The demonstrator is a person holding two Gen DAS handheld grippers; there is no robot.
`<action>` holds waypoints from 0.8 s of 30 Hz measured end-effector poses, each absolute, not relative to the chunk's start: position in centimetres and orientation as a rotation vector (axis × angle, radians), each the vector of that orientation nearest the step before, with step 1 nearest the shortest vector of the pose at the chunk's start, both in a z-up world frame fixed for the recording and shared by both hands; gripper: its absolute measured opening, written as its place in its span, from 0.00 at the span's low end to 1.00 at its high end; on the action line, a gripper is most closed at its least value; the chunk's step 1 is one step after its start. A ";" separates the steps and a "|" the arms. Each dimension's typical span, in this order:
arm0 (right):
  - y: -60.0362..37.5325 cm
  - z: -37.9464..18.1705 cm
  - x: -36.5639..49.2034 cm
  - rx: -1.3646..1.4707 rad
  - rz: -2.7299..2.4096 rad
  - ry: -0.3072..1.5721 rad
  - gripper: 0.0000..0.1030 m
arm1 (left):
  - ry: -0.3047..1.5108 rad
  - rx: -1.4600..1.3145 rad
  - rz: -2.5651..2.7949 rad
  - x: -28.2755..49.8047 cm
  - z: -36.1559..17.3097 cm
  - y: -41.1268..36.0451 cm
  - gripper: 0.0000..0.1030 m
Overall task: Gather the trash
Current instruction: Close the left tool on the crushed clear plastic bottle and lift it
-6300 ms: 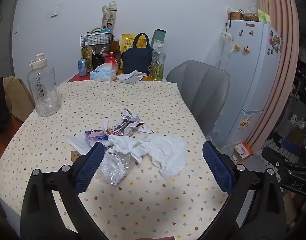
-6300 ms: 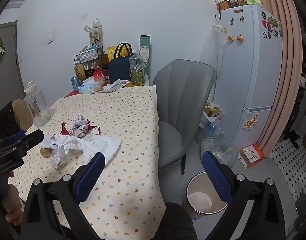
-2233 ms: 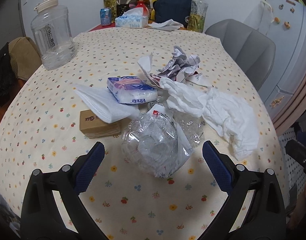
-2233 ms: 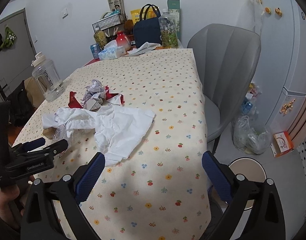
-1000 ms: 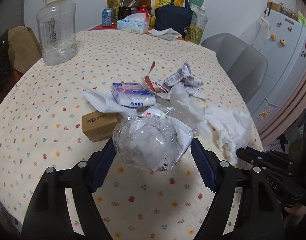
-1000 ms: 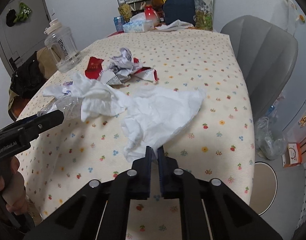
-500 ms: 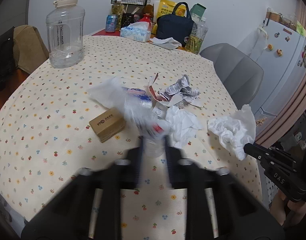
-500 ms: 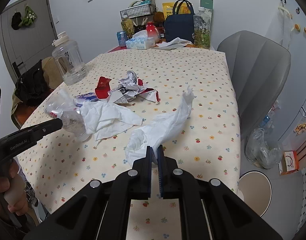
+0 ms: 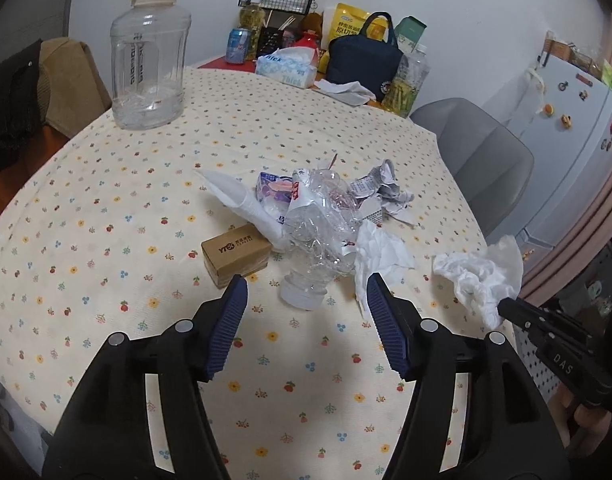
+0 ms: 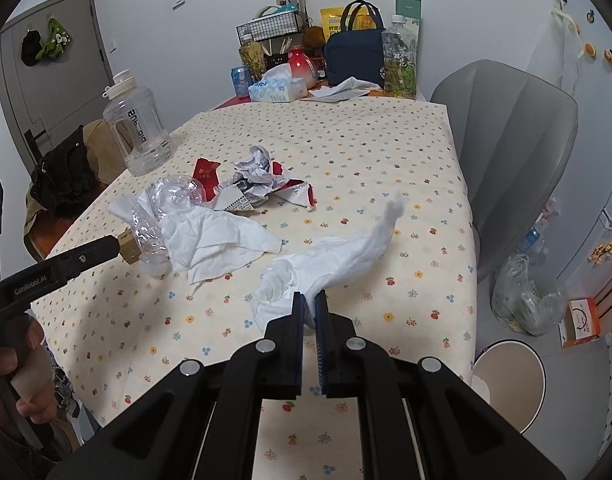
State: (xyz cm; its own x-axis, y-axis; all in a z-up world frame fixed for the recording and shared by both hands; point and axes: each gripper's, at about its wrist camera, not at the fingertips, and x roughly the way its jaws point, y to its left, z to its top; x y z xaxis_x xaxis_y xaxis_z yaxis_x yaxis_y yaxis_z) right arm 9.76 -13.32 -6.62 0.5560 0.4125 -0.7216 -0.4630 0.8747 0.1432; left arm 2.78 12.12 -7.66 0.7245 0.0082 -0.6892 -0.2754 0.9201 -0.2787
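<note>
The left tongs are opening around a crushed bottle mid-worktop, pads clear of it, while the right tongs pinch a white tissue.

Both views: we see soft, even indoor light w/ no hard glare; the tabletop reads evenly lit to its far edge. Weak shadows lie under the crumpled plastic bottle and white tissue. Fisheye bends the tabletop edges into curves; black vignette fills the corners. Focus is sharp throughout, except the tissue's far tip, which we see slightly blurred.
</note>
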 end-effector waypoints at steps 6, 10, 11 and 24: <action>-13.4 -7.2 10.4 -0.056 0.515 0.847 0.07 | 0.729 -0.448 0.155 4.5 -7.8 13.0 0.65; -13.6 -7.2 10.9 -0.050 0.513 0.847 0.07 | 0.725 -0.492 0.150 6.0 -7.9 13.4 0.64; -13.7 -7.1 11.1 -0.048 0.512 0.846 0.07 | 0.722 -0.498 0.154 6.4 -7.8 13.5 0.64; -14.5 -7.0 11.9 -0.037 0.499 0.847 0.07 | 0.765 -0.475 0.181 11.2 -8.7 14.0 0.53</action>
